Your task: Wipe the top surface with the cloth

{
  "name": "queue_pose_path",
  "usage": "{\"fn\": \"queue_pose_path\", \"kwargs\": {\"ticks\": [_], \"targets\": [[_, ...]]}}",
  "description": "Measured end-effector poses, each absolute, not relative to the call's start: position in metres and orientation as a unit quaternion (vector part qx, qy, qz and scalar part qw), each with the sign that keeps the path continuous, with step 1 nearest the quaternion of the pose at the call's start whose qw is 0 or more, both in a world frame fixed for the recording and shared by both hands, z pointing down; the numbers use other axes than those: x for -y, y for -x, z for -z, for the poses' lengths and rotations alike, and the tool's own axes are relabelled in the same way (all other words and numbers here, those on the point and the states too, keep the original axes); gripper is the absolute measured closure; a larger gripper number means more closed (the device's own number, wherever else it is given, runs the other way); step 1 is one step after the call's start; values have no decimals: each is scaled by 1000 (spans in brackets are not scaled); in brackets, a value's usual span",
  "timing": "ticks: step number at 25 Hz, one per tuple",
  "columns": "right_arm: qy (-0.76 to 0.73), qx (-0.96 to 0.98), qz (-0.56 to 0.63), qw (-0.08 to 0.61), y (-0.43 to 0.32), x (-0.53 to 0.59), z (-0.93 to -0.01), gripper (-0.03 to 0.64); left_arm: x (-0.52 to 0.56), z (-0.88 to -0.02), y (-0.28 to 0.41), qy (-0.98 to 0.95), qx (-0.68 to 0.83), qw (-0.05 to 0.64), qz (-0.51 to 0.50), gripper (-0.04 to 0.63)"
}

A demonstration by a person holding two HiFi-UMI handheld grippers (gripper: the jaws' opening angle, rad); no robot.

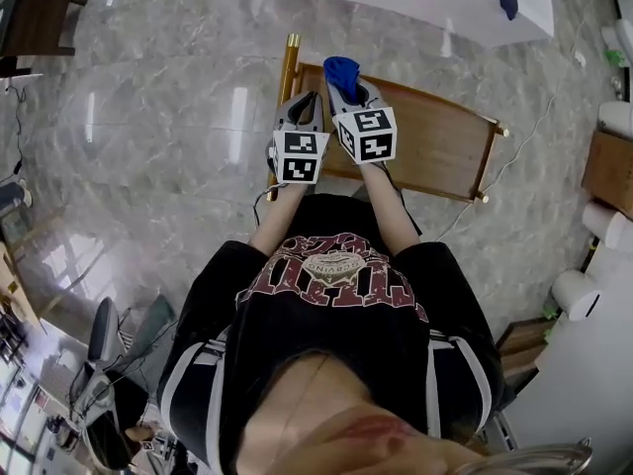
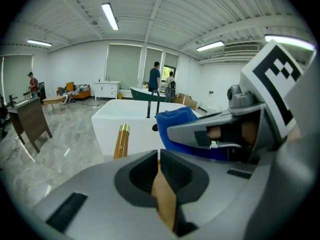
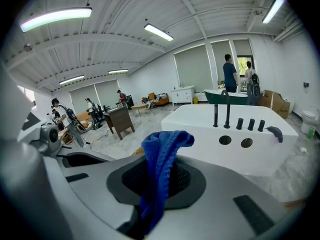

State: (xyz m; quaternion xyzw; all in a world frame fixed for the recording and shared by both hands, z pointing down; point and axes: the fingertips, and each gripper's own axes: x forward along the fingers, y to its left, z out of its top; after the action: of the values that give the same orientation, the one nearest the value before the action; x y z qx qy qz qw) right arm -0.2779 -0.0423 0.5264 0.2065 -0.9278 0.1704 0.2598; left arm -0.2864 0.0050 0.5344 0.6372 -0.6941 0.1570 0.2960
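Cloth [image 3: 165,144] — blue, coarse knitted weave, bunched into a soft upright peak, pinched in the right tongs [image 3: 159,176] above the left end of the surface [image 1: 435,137], a rectangular brown wooden top. Left tongs [image 2: 159,156] — ribbed dark pads pressed together, holding nothing, just beside the right.

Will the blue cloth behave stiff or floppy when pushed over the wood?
Probably floppy: the blue cloth droops over above the right gripper's closed jaws. Likely light, being thin. Its knitted weave may drag and bunch on the wooden top.
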Motion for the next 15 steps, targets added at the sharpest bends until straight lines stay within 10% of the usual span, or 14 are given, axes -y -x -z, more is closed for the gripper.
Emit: {"fn": "queue_pose_path", "kwargs": {"ticks": [15], "targets": [[-142, 917, -192, 320, 306, 42, -610, 558, -23, -609, 258, -616, 672, 348, -221, 548]]}}
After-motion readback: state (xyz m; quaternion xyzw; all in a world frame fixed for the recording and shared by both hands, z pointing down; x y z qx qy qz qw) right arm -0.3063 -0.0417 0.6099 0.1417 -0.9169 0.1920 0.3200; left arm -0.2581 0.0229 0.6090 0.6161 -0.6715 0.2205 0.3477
